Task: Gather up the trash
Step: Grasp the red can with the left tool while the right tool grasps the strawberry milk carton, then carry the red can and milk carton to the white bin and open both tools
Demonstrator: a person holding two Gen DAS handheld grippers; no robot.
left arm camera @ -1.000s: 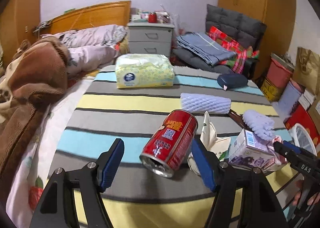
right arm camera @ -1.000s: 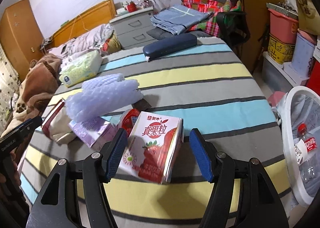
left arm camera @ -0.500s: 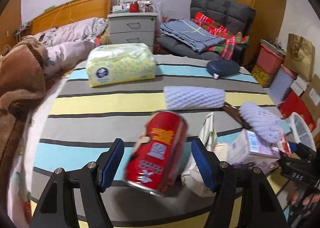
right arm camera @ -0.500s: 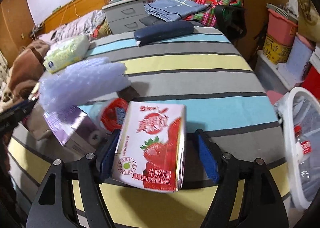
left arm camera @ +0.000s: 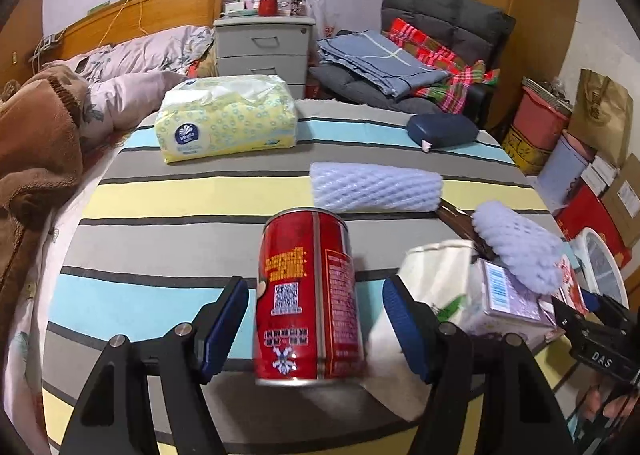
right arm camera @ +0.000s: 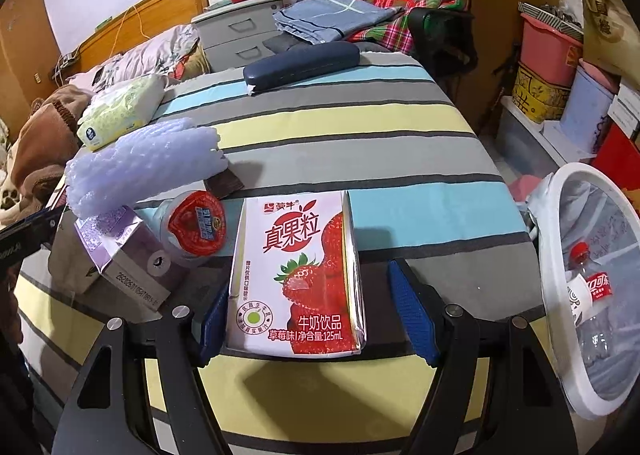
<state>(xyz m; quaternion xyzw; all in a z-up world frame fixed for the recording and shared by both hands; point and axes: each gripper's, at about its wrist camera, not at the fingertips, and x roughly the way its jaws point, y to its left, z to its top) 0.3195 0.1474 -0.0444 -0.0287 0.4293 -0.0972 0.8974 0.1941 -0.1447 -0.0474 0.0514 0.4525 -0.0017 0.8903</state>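
Left wrist view: my left gripper stands wide around the red can near the table's front edge; my right gripper brackets the strawberry milk carton, unclamped, positioned for lifting toward the trash bin.

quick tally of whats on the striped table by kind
can: 1
drink cartons: 2
foam fruit nets: 2
jelly cup: 1
tissue pack: 1
dark blue case: 1
white bag: 1
total: 9

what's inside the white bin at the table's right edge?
In the white bin, a clear plastic bottle with red cap and label lies on a translucent liner. Its lower part is out of view.
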